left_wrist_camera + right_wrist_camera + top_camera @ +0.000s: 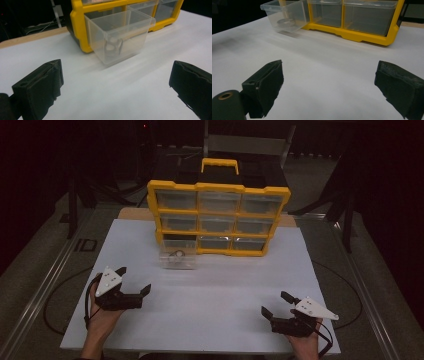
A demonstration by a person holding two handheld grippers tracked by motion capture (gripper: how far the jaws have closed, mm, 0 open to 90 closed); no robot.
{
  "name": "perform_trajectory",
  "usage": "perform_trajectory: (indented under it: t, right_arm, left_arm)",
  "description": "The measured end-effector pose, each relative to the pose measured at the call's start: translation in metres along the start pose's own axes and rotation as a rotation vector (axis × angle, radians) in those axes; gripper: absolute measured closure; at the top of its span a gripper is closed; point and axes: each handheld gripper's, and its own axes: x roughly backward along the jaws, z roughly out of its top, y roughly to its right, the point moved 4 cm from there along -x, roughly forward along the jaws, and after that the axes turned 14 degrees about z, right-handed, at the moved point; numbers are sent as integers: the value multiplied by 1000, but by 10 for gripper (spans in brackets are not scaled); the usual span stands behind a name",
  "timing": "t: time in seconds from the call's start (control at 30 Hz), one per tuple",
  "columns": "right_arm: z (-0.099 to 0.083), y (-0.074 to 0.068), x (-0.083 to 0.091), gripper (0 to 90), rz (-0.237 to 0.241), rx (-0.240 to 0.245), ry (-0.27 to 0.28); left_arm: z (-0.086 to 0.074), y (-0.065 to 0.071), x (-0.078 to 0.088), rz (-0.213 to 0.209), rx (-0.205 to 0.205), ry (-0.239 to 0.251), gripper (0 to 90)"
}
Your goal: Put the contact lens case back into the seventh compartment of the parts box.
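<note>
1. The white table top (210, 320) is the biggest thing here; both grippers sit low over its near part, well apart from each other, with bare white surface between them.
2. The yellow drawer cabinet (218, 217) stands ahead of both grippers at the far side of the board, three rows of clear drawers in its frame and a yellow handle (219, 165) on top.
3. The clear drawer (178, 254) at the bottom left of the cabinet is pulled out toward the grippers. It lies ahead of the left gripper (134, 280) and slightly to that gripper's right, with open board between them. From the right gripper (276, 304) it is farther off, ahead and well to the left.
4. The left gripper's jaws are spread wide and hold nothing. The right gripper's jaws are likewise spread wide and empty.
5. A small dark ring-shaped part (113, 47) lies on the floor of the pulled-out drawer, seen through its clear front wall; what it is exactly cannot be told.
</note>
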Motion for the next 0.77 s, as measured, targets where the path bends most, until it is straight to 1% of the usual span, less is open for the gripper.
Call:
perform_trajectory:
  t: [0.03, 0.07, 0.13, 0.27, 0.33, 0.4, 0.5, 0.53, 0.63, 0.67, 0.7, 0.73, 0.77]
  right_arm:
    - [1, 0, 0, 83, 2, 0, 3]
    - [1, 0, 0, 83, 2, 1, 2]
    - [3, -1, -1, 83, 5, 10, 4]
    - [8, -1, -2, 83, 10, 24, 12]
    - [11, 0, -3, 83, 11, 32, 13]
    - [15, 0, -3, 83, 12, 41, 20]
    - [20, 0, -4, 83, 9, 60, 29]
    - [20, -1, -4, 83, 10, 64, 32]
    - [18, -2, -4, 83, 4, 71, 23]
    - [16, -2, -4, 83, 2, 69, 19]
    - [15, -2, -5, 83, 2, 67, 17]
    - [14, -3, -5, 83, 2, 66, 13]
    - [11, -3, -6, 83, 2, 64, 5]
  left_arm:
    - [-4, -1, 3, 6, 10, 12, 4]
    - [-7, -1, 5, 7, 13, 21, 4]
    - [-13, -3, 10, 24, 3, 27, 4]
    - [-21, -6, 17, 42, 28, 58, 4]
    - [-25, -6, 20, 57, 24, 67, 4]
    - [-29, -8, 22, 67, 25, 62, 4]
    - [-32, -10, 25, 70, 44, 69, 4]
    - [-33, -11, 25, 77, 49, 68, 4]
    - [-34, -11, 25, 76, 52, 70, 4]
    - [-34, -12, 25, 82, 51, 71, 4]
    - [-34, -12, 25, 85, 56, 74, 4]
    - [-34, -12, 25, 78, 66, 73, 4]
    - [-34, -13, 24, 81, 68, 66, 4]
